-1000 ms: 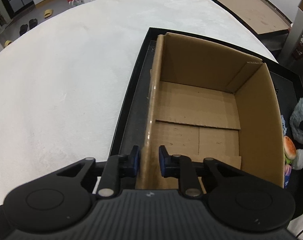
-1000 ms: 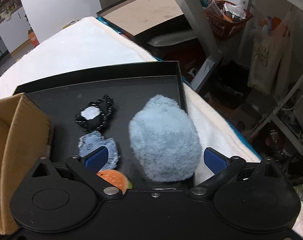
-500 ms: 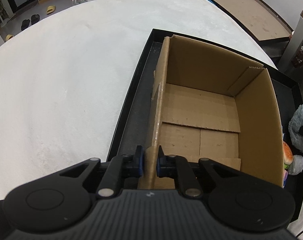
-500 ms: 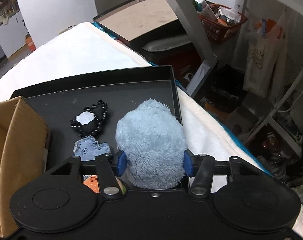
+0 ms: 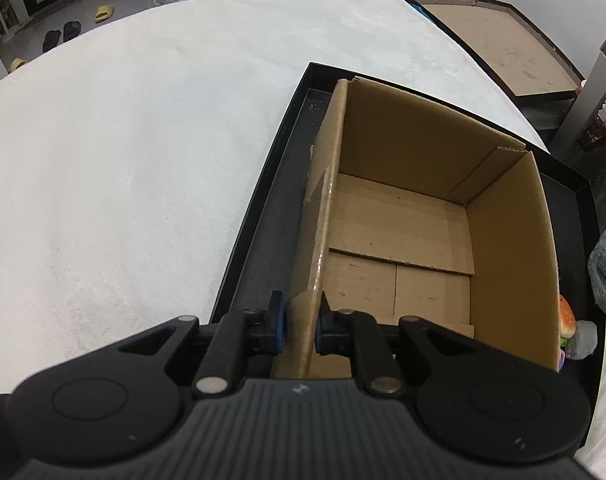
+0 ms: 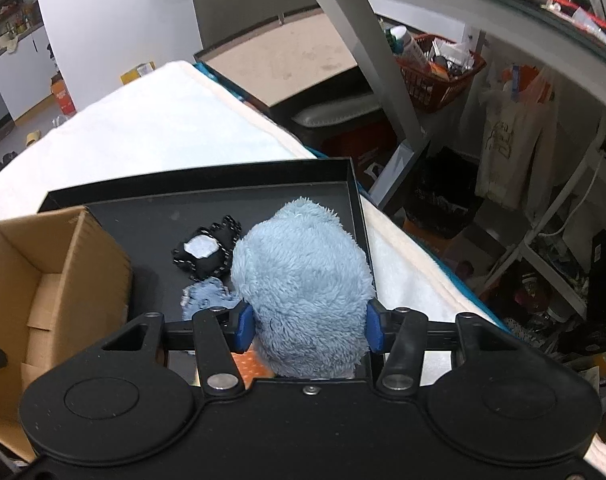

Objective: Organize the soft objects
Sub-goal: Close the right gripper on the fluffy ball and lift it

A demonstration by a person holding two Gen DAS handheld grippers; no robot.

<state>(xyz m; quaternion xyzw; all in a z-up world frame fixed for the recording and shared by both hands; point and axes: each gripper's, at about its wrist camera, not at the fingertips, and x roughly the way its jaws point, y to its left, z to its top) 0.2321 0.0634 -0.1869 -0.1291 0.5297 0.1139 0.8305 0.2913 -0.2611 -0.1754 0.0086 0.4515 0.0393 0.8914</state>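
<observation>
- The right gripper point(image 6: 307, 328), which a second ago stood wide open over the blue plush toy point(image 6: 303, 280), now has its jaws pressed into the toy's fur on both sides; the last of the squeeze has all but stopped.
- The toy sits higher and nearer the lens than before, covering more of the black tray point(image 6: 207, 196) behind it, so it looks to be coming up off the tray floor.
- The left gripper point(image 5: 299, 322) has also shut in that time: its jaws, apart a second ago, now clench the near wall of the cardboard box point(image 5: 403, 216), low in the left wrist view.
- For the task, this reads as the pick made and the box steadied; carrying the toy to the box seems the step in hand.
- The box is empty inside and stands in the same tray, at the left edge of the right wrist view.
- Left on the tray: a black beaded soft piece with a pale patch point(image 6: 205, 254) just left of the toy, a small blue-grey plush point(image 6: 205, 298) below it, and an orange toy point(image 6: 251, 364) partly hidden under the jaws.
- The box's right wall point(image 6: 99, 264) lies between toy and opening, so the toy likely has to clear it.
- The tray rests on a white fluffy cover point(image 5: 143, 160); what lies under that cover does not show.
</observation>
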